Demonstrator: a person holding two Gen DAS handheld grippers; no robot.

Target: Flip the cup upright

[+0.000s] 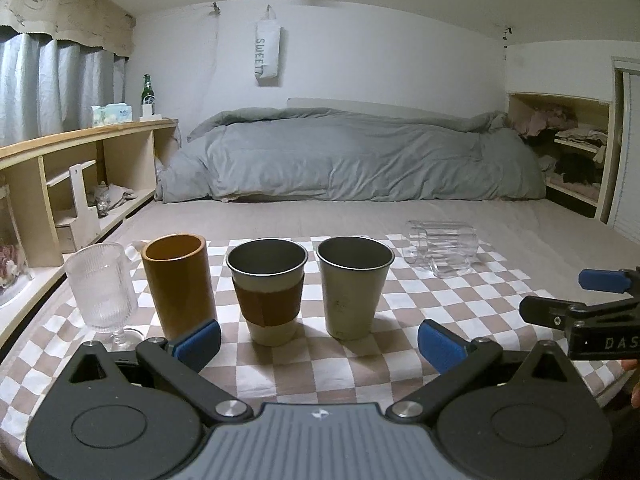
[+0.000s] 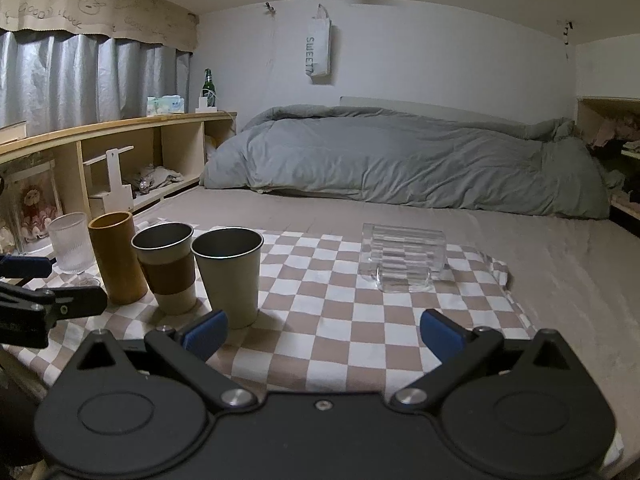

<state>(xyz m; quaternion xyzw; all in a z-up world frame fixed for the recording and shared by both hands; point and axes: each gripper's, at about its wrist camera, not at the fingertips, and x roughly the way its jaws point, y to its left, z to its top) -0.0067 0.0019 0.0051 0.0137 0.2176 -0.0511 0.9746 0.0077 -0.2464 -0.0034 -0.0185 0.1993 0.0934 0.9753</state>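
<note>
A clear glass mug [image 1: 442,246] lies on its side at the far right of the checkered cloth [image 1: 440,304]; it also shows in the right wrist view [image 2: 402,256], handle toward me. My left gripper [image 1: 319,344] is open and empty, low over the cloth in front of the upright cups. My right gripper [image 2: 323,334] is open and empty, short of the lying mug and well apart from it. The right gripper also shows at the right edge of the left wrist view [image 1: 576,298].
Standing upright in a row on the cloth are a ribbed stemmed glass [image 1: 102,284], a brown tumbler [image 1: 178,282], a metal cup with a brown sleeve [image 1: 268,290] and a plain metal cup [image 1: 354,286]. A grey duvet [image 1: 352,156] lies behind; wooden shelves [image 1: 80,168] run along the left.
</note>
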